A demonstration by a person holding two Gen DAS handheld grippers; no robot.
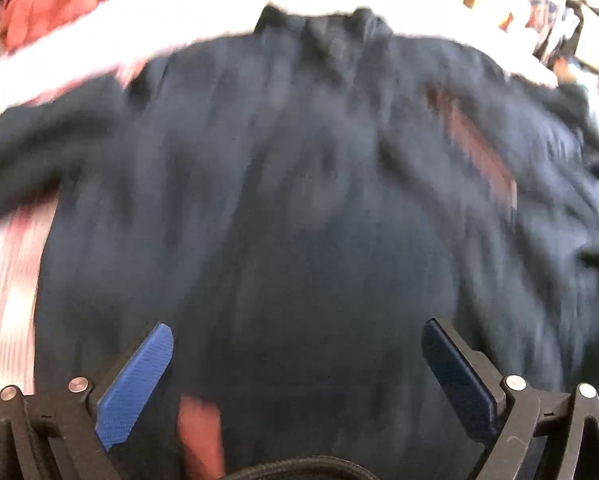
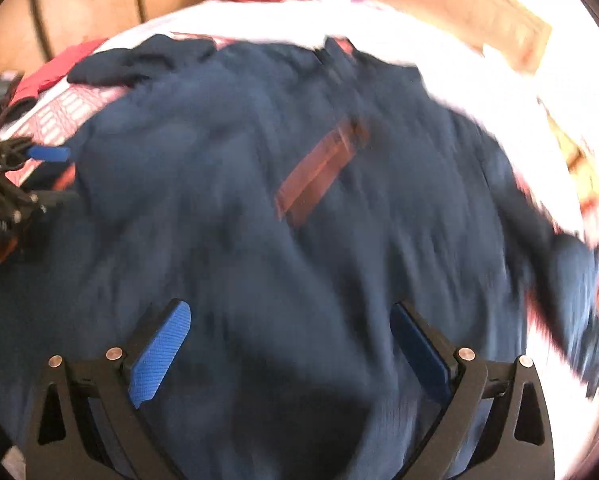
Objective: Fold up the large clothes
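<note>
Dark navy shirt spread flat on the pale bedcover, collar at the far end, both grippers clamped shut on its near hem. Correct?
Not quite: both wrist views show the left gripper and right gripper open, jaws spread over the navy shirt. The rest holds, on the pale bedcover.

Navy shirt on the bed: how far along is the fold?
Done: the navy shirt lies spread on the bedsheet, collar at the far end, sleeves out to the sides. In hand: nothing; the left claw and right claw both hover open above the lower body. Left: no fold shows yet, so sleeves and body remain. Both views are motion-blurred.
</note>
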